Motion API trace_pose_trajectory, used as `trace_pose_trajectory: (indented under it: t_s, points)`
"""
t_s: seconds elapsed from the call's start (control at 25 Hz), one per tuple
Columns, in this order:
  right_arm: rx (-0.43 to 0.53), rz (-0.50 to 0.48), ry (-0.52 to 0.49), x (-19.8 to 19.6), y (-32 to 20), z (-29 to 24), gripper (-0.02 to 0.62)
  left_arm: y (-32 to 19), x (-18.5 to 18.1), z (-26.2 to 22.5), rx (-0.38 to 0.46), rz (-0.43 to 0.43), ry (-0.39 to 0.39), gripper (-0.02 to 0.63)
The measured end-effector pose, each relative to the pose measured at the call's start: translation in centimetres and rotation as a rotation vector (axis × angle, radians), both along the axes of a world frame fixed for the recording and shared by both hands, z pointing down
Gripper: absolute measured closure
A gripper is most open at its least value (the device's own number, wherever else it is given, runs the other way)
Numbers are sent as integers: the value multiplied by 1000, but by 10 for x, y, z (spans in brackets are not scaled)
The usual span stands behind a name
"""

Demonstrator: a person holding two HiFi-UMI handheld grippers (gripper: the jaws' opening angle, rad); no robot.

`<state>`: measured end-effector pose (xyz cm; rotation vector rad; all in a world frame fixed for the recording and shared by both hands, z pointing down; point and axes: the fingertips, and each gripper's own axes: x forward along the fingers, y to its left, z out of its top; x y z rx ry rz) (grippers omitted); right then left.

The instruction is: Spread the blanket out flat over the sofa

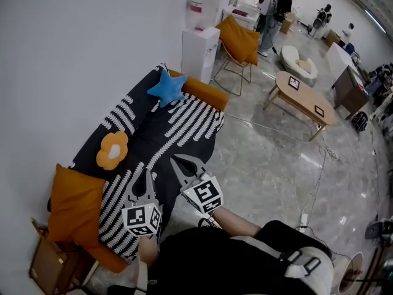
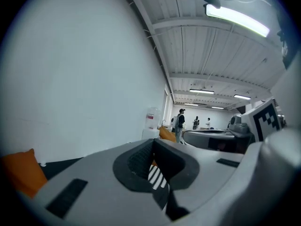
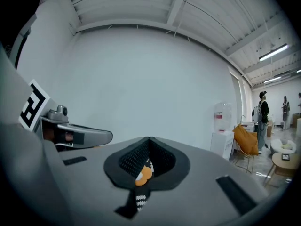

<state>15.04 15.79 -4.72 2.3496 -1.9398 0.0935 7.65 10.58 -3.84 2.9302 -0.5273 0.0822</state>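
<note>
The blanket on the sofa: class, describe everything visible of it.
The blanket is black cloth with bands of short white dashes. It lies spread over the seat and back of the orange sofa, mostly flat. A blue star cushion and a flower cushion rest on it; an orange pillow sits at its near end. The left gripper and right gripper, both shut, hang above its front edge, seemingly not holding it.

White wall [image 1: 73, 48], grey marble floor [image 1: 276, 171], oval wooden table [image 1: 305, 98].
</note>
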Motion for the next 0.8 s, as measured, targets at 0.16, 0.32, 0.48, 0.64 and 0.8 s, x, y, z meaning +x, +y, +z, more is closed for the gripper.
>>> trace_pose_trajectory:
  t_s: [0.16,0.32,0.48,0.64,0.8]
  points:
    - [17,15,3,3,9,-5,588,7,-2,-9,22,-1,19,584]
    - [27,20,-2,0,18,-5,588,14,-7,-13,44,-9,25,584]
    - [41,20,2,2,26,-11,588,22,-8,-15,53,-20,27,584]
    - [51,26,15,5,35,-18,588,27,-7,-15,45,-26,24,584]
    - [67,30,31,11,47,-22,588,37,-5,-19,57,-31,33,584]
